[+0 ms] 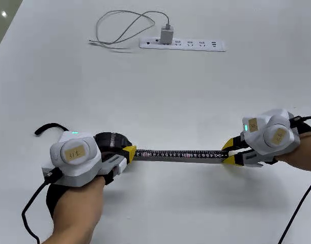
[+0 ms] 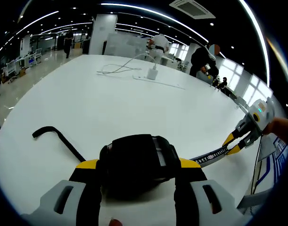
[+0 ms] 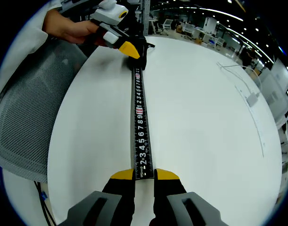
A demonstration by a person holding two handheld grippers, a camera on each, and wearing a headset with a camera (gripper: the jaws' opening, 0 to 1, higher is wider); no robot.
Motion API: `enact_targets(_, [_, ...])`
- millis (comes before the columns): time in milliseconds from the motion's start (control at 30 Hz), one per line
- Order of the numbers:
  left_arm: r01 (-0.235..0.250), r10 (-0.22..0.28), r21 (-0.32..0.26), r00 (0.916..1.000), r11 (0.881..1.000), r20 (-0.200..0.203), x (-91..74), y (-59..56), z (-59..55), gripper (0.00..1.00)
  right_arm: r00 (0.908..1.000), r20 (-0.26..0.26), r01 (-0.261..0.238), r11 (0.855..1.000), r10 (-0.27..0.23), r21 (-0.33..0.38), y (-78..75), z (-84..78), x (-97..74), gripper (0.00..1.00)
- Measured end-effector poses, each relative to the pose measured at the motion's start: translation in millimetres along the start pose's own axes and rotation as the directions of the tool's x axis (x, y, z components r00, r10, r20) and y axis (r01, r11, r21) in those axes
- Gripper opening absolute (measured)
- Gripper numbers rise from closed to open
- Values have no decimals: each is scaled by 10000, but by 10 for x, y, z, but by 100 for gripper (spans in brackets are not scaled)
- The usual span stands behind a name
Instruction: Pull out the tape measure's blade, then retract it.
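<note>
Fingers [image 1: 130,150] of the left gripper [image 1: 125,153] clamp the black tape measure [image 1: 112,142] while the right gripper [image 1: 229,152] pinches the tip of its blade [image 1: 178,154], stretched between them over the white table [image 1: 160,96], a power strip [image 1: 196,44] with a plugged-in charger [image 1: 166,35] far beyond.

Head view looks down — gripper views face each other along the blade [image 3: 140,122].

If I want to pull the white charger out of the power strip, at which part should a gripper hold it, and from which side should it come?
Probably by its two flat sides, coming from above. The white charger stands up out of the power strip, which lies flat, and its cable leaves at the far end, so the sides stay free.
</note>
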State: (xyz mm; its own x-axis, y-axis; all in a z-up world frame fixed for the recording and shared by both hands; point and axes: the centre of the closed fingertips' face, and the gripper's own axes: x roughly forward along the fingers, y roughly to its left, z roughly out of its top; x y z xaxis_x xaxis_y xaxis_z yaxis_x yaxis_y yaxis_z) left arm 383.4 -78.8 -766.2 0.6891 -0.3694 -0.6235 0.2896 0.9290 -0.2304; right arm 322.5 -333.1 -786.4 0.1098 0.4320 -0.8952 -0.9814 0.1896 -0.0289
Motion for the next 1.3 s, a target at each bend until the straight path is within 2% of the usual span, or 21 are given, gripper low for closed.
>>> enact_targets(200, [68, -68, -94, 10000, 9999, 4, -4, -1, -1, 58, 9999, 117, -22, 10000, 22, -49, -59, 61, 35, 10])
enact_targets(1300, [222, -222, -233, 9997, 9995, -34, 2, -3, 2, 59, 9977, 561, -371, 9993, 374, -66, -81, 444, 304, 10])
